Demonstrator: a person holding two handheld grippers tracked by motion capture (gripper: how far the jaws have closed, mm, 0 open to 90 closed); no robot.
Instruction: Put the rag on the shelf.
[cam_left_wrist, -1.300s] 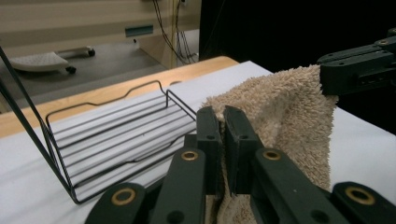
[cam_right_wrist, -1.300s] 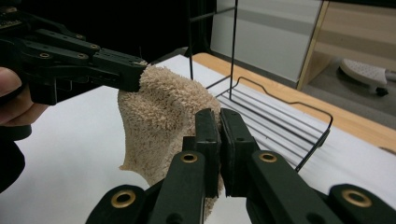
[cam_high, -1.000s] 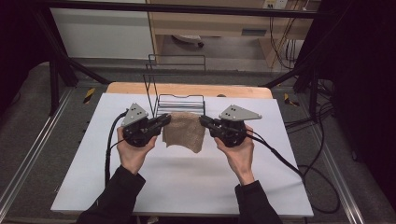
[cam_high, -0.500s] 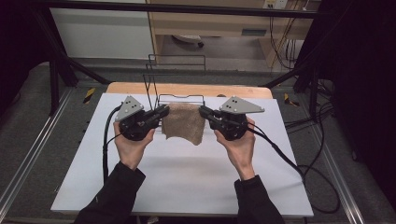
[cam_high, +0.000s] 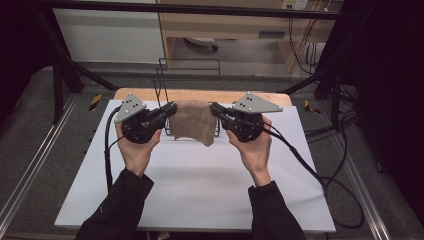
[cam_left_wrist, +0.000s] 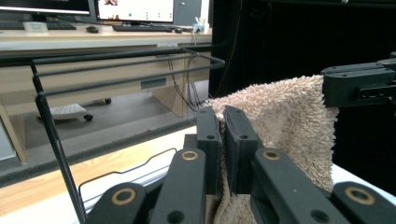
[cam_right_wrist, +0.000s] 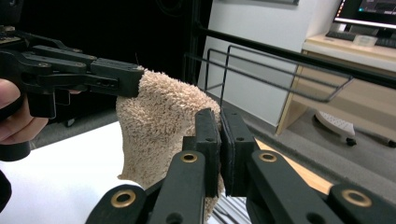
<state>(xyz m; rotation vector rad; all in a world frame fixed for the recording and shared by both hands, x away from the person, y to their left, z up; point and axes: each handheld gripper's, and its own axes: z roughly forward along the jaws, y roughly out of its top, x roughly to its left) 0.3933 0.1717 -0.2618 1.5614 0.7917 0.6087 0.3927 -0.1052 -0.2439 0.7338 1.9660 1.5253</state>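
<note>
Two corners of the beige towel (cam_high: 192, 122) are pinched, one each by left gripper (cam_high: 169, 109) and right gripper (cam_high: 216, 108); snagging the wire rack (cam_high: 190, 75) could tug a corner free.

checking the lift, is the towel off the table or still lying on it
Off the table: the towel hangs between the two hand-held grippers, its lower edge above the white table.
</note>
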